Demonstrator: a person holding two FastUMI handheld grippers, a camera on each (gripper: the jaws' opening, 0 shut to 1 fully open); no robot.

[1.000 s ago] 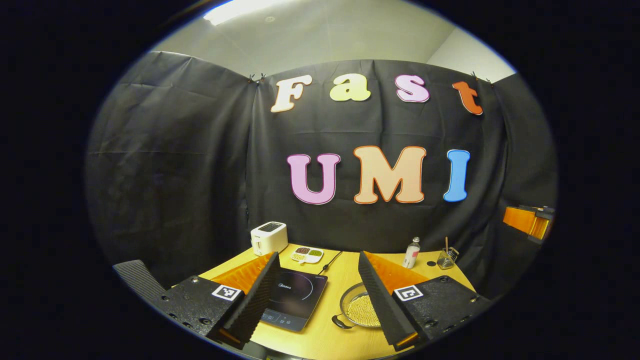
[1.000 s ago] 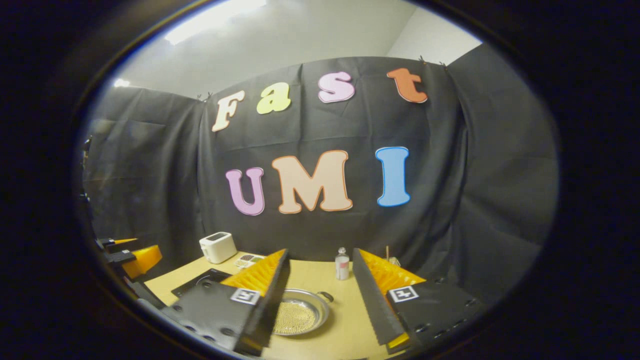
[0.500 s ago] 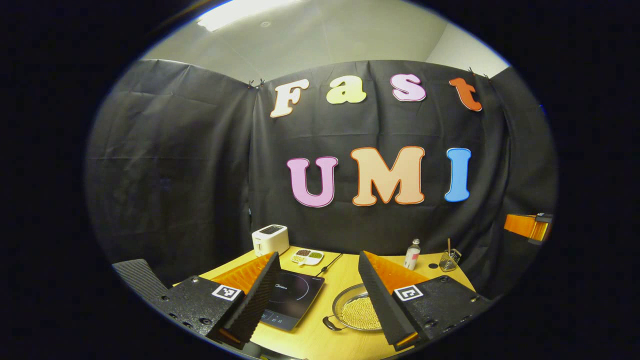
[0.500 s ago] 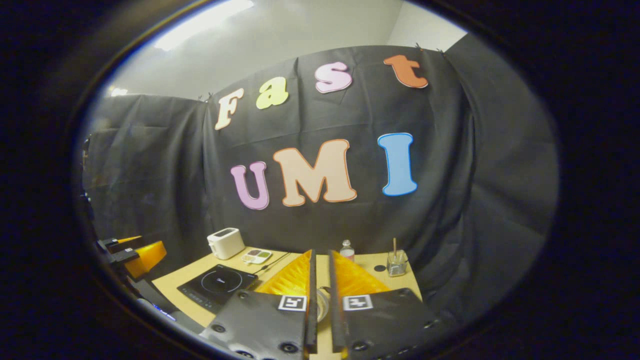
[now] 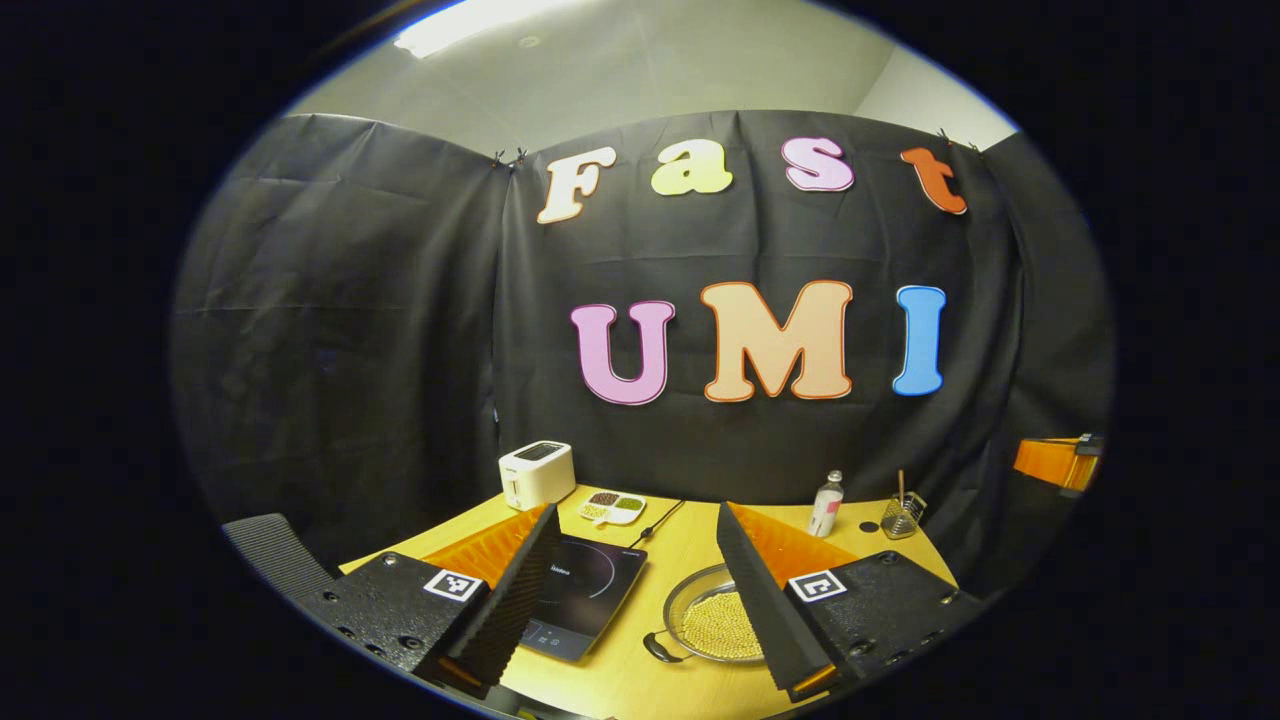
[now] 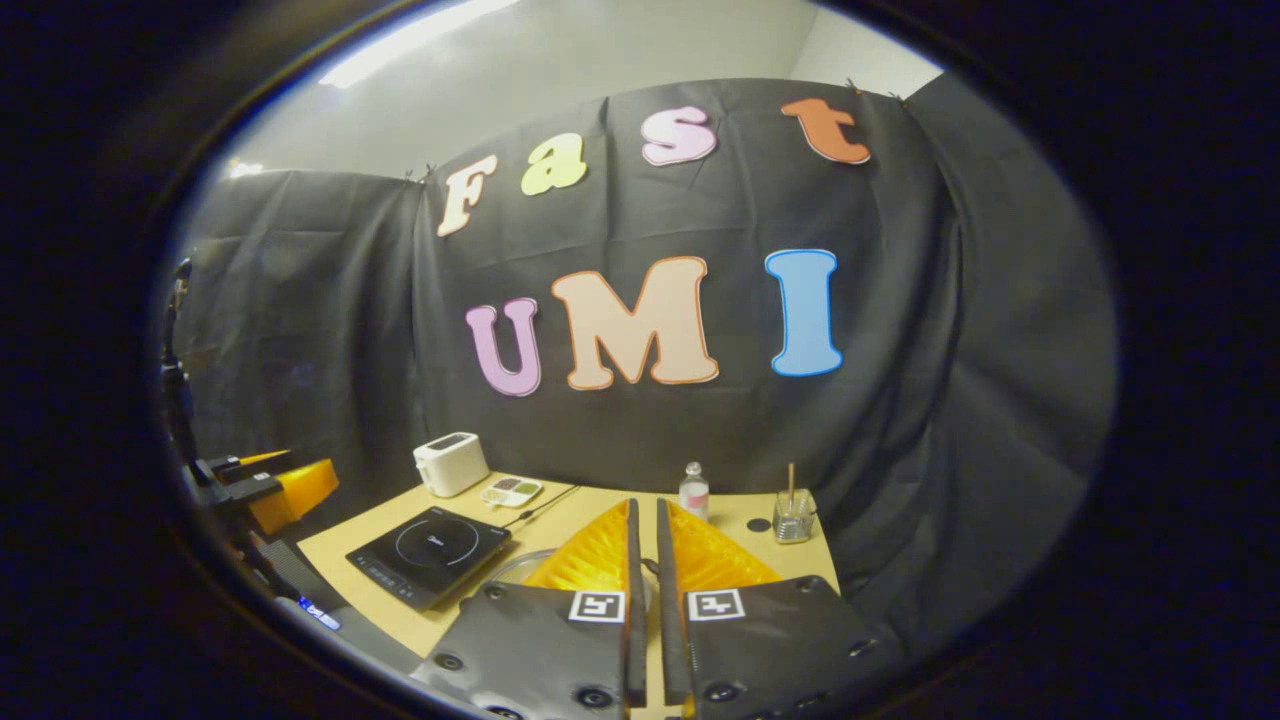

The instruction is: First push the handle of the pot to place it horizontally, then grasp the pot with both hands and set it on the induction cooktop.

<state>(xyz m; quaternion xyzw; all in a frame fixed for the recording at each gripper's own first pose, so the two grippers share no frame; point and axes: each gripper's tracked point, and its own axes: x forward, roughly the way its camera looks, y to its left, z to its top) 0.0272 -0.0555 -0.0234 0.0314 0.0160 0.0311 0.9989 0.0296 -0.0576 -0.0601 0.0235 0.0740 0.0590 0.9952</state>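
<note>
**Both grippers above the table, pot still off the cooktop**

Writing: the cooktop point(image 5: 580, 598) carries a small brand mark near its ring and a row of controls along its near edge, too small to read. Square black-and-white marker tags sit on top of each gripper's fingers. The bottle point(image 5: 825, 506) has a label, unreadable.

Pot point(image 5: 712, 626): shallow, round, metal rim, holding a bed of small pale-yellow beads. A dark loop handle juts from its lower left edge in the left gripper view. It sits on the wooden table point(image 5: 690, 540), just right of the cooktop, apart from it. In the right gripper view the pot point(image 6: 510, 568) shows as a sliver of rim at lower centre, mostly hidden behind the fingers.

Left gripper point(image 5: 635, 512): fingers spread wide, holding nothing, low in the frame, with the cooktop and pot seen between them.

Right gripper point(image 6: 644, 502): fingers nearly together, a thin slit between them, nothing visibly held. It also shows at the far right edge of the left gripper view point(image 5: 1058, 462).

Back of table, lower centre: white toaster point(image 5: 537, 474), divided dish point(image 5: 612, 507) of dark and green bits, bottle, and a glass holder point(image 5: 901, 516) with a stick.
</note>
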